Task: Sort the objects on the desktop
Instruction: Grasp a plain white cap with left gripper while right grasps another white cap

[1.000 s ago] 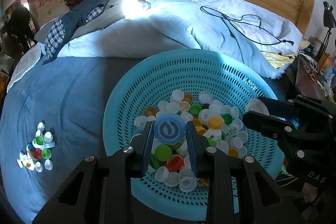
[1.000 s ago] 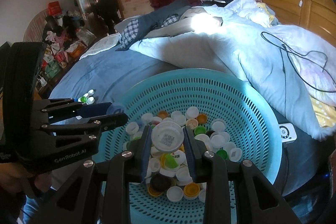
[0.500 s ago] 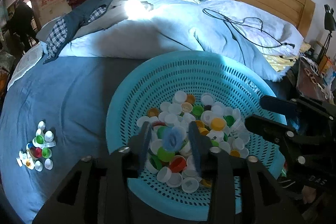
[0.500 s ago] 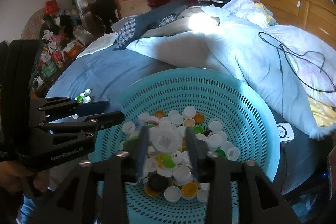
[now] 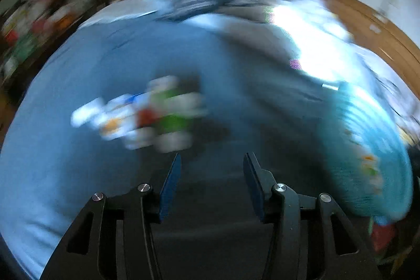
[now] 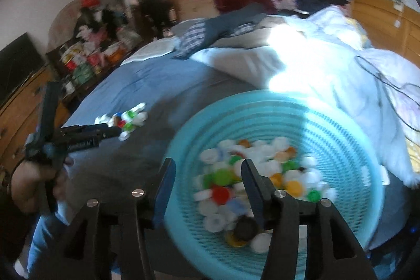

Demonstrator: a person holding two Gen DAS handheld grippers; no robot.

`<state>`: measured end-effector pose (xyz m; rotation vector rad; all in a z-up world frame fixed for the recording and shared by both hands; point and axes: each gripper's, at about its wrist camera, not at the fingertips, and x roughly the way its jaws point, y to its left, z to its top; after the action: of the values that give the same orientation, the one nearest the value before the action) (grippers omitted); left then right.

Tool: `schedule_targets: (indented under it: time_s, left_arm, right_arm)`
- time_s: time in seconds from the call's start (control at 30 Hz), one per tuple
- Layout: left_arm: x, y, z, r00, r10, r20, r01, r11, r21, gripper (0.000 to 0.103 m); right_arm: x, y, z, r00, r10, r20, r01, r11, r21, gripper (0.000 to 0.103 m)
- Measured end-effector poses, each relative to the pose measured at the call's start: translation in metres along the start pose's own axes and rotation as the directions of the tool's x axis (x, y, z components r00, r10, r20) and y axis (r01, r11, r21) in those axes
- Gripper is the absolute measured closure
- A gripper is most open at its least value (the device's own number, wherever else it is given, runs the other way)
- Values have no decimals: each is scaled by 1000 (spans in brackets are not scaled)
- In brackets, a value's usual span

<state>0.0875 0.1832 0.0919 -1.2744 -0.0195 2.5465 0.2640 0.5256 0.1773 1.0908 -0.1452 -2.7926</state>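
Left gripper (image 5: 211, 162): jaws have just been opening, now moderately apart, nothing between them; only dark bedsheet shows in the gap. Left view heavily smeared.

Right gripper (image 6: 207, 168): jaws have just been opening too, parted, empty. They hang over the near-left part of the round turquoise perforated plastic basket (image 6: 349, 122), with the mixed heap of plastic bottle caps (image 6: 262, 175) (white, green, orange, red, one black) below and just past the tips.

Key relation: the small sorted cluster of bottle caps on the blue bedsheet (image 5: 147, 114) lies ahead and to the left of the left jaws, near but not under them. In the right view the left gripper's tips point at that cluster (image 6: 128, 120), close beside it. The left hand is plainly the nearer; the right is nearer the basket heap. Caps are round, so no long axis to align.

Both piles sit on the bed (image 6: 136, 85): basket toward the near edge, cluster farther left of it. White duvet bunched at the far right, wooden headboard beyond, clothes heaped at the far side. Cluttered room, a person standing in the doorway.
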Motion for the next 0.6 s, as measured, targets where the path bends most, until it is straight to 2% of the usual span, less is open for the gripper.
schedule_targets:
  time_s: [0.1,0.2,0.27,0.47,0.6]
  left_arm:
    - [20,89,-4,999,31,-35,-37,983,-178,60]
    - [38,147,0,999,22,-50,-36,955,-294,60]
    - [50,166,7,999,-4,-39,-8,948,-318,60]
    - [83,202,28,1000,-1,14,5,942,-336,60]
    - [101,208,37,1000,0,18,6,952,-307,60]
  right_arm:
    - [19,30,-4,999,42,-33,-44,998,-51,46]
    - [43,55,-6,995,65,-77,-73,992,-99,46]
    - [58,67,-7,992,72,-106,-84,990,-112,46]
    - [99,86,-10,980,61,-190,-89,986,-139,46]
    - [120,92,-12,971,48,-233,-85,985,-150,46]
